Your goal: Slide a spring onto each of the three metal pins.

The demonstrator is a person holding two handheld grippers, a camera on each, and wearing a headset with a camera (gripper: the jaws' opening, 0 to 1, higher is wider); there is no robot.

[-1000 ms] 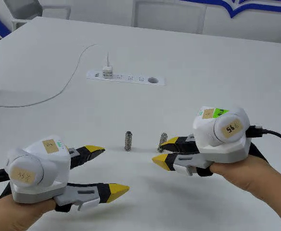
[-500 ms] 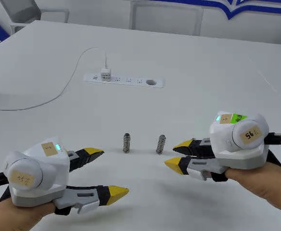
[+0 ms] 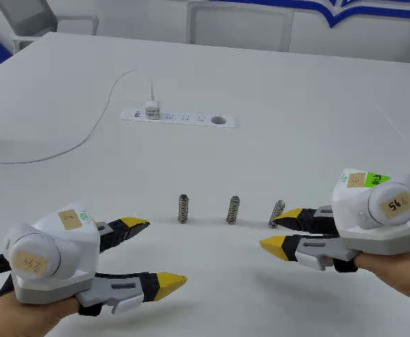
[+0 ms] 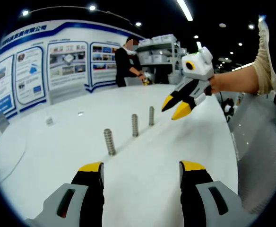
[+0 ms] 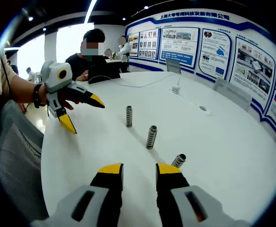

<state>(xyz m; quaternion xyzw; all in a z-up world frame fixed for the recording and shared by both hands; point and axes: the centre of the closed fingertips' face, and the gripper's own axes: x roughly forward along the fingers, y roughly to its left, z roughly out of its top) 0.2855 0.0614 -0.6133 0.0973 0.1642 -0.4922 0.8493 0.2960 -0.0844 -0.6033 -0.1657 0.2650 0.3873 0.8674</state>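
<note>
Three springs stand upright in a row on the white table (image 3: 275, 140), each on a pin: left spring (image 3: 183, 208), middle spring (image 3: 233, 209), right spring (image 3: 277, 213), which leans a little. My right gripper (image 3: 281, 229) is open, its upper tip just right of the right spring. In the right gripper view that spring (image 5: 178, 161) is just beyond and right of the open right gripper (image 5: 139, 169), apart from it. My left gripper (image 3: 154, 251) is wide open at the front left, holding nothing. The left gripper view has the open left gripper (image 4: 141, 166) short of the row of springs (image 4: 134, 125).
A white power strip (image 3: 184, 117) with a plugged adapter (image 3: 151, 109) and a cable (image 3: 93, 130) lies further back. Chairs (image 3: 240, 21) stand at the far edge. A seated person (image 5: 88, 52) is behind the left gripper (image 5: 83, 112); another person (image 4: 128, 61) stands by shelves.
My right gripper has drawn back to the right, away from the middle spring. The right spring has come into sight at its upper tip. The left gripper has barely moved.
</note>
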